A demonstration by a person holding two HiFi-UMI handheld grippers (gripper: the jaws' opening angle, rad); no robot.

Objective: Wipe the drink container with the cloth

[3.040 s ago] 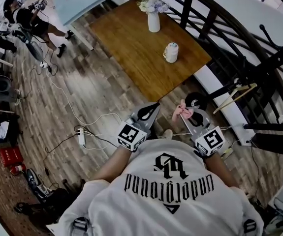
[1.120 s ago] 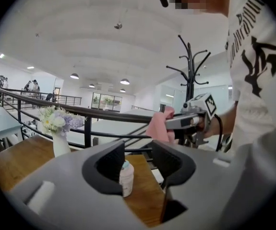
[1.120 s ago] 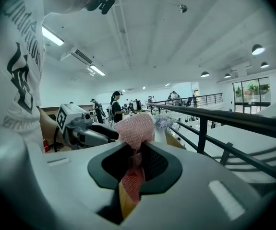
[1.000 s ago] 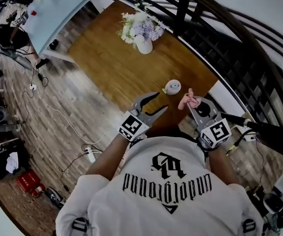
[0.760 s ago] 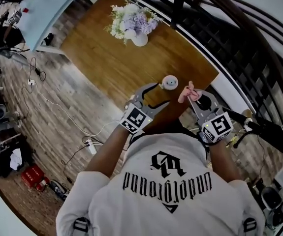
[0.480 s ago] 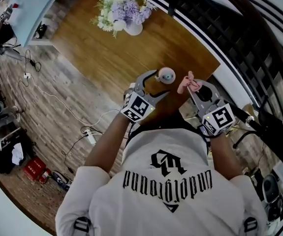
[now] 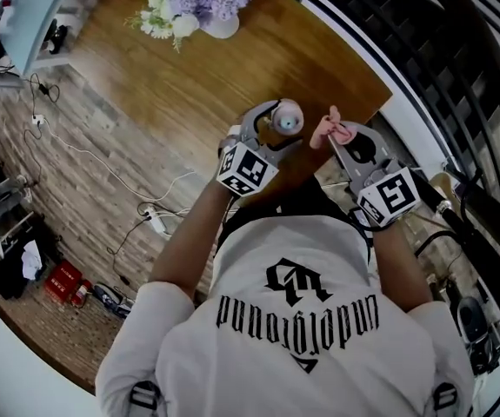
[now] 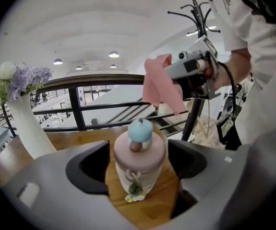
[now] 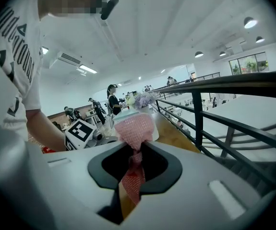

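Both forearms reach forward from the body, over the near corner of the table [image 7: 232,68]. The left gripper [image 7: 281,127] tilts down. Its fingers have just been opening and stand wide on both sides of the drink container [image 8: 139,159], which stands on the table, without touching it. The right gripper [image 7: 343,144], just beside, keeps its fingers clenched on the pink cloth [image 9: 134,128].

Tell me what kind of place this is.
Probably an upper landing in a large open office or lab. A black railing runs beside the wooden table, cables and a power strip trail over the plank floor, and people stand among desks behind.
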